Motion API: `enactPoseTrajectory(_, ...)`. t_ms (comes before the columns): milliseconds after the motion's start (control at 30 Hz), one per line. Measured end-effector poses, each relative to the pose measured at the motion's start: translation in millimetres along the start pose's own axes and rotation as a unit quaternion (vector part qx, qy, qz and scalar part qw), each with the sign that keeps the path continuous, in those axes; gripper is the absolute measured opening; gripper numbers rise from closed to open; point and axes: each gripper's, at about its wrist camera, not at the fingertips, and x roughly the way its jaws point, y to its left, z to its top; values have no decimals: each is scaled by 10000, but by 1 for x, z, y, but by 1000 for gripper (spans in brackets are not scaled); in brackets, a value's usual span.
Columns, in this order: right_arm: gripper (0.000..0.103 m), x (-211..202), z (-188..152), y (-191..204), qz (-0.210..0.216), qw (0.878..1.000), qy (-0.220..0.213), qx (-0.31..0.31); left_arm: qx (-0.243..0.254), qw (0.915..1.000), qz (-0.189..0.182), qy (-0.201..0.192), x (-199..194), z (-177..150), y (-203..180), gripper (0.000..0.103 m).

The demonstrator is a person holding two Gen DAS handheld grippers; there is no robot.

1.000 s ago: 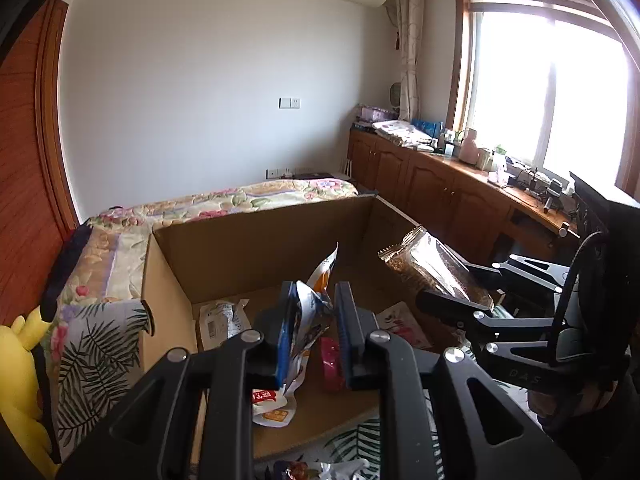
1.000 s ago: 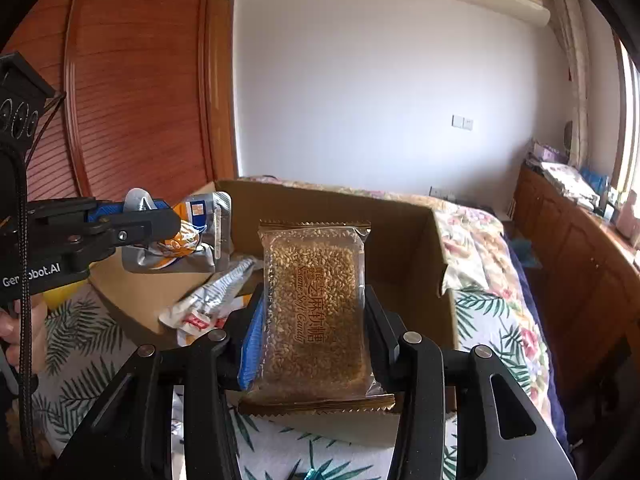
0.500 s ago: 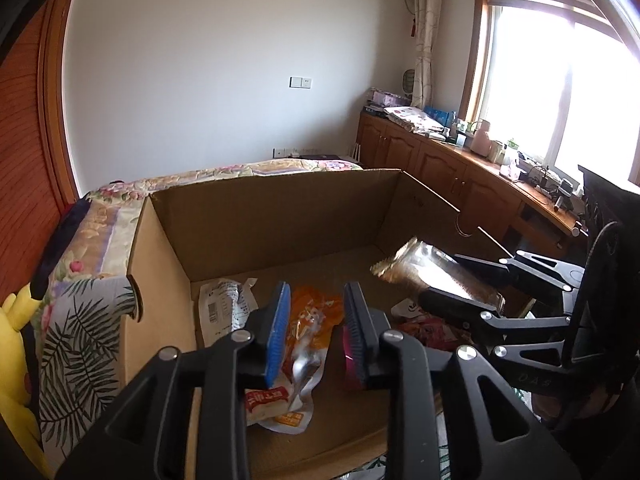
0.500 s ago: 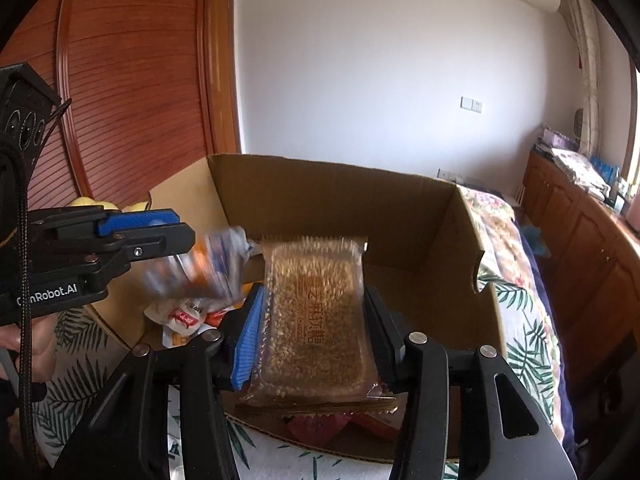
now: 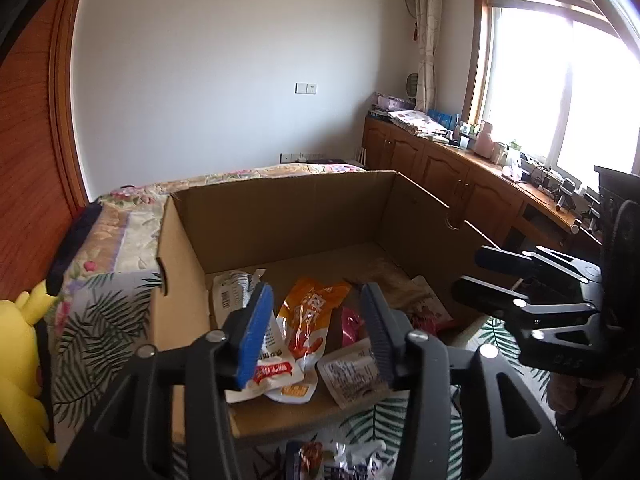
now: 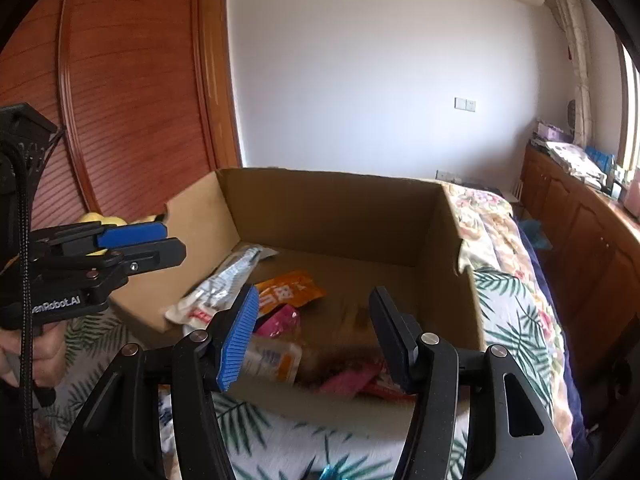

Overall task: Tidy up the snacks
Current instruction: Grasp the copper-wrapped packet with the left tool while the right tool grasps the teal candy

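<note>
An open cardboard box (image 5: 280, 216) (image 6: 336, 212) sits on the bed. Inside lie an orange snack pouch (image 5: 312, 312) (image 6: 288, 288), a white packet (image 5: 236, 296) (image 6: 228, 280), a pink packet (image 5: 352, 326) (image 6: 280, 320) and a brown grain bar pack (image 5: 396, 284) (image 6: 344, 336), blurred in the right wrist view. My left gripper (image 5: 316, 332) is open and empty above the box's near left. My right gripper (image 6: 312, 336) is open and empty above the box's near right; it also shows in the left wrist view (image 5: 492, 280).
More snack packets (image 5: 332, 460) lie on the leaf-print bedcover in front of the box. A yellow plush toy (image 5: 20, 364) is at the left. Wooden cabinets (image 5: 460, 184) line the right under the window. A wooden wardrobe (image 6: 120, 100) stands at the left.
Both grippers opened. The left one dropped the orange pouch and the right one dropped the brown grain bar pack; both now lie in the box.
</note>
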Motion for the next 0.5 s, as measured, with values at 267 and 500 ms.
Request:
enactPoseTrajectory(267, 59, -46, -26, 0, -205, 9996, -81, 199, 74, 10000, -36, -29, -33, -16, -6, 56)
enactPoseTrajectory(500, 64, -60, -51, -7, -453, 9982, 75, 396, 101, 9999, 3, -48, -54, -40, -11, 68)
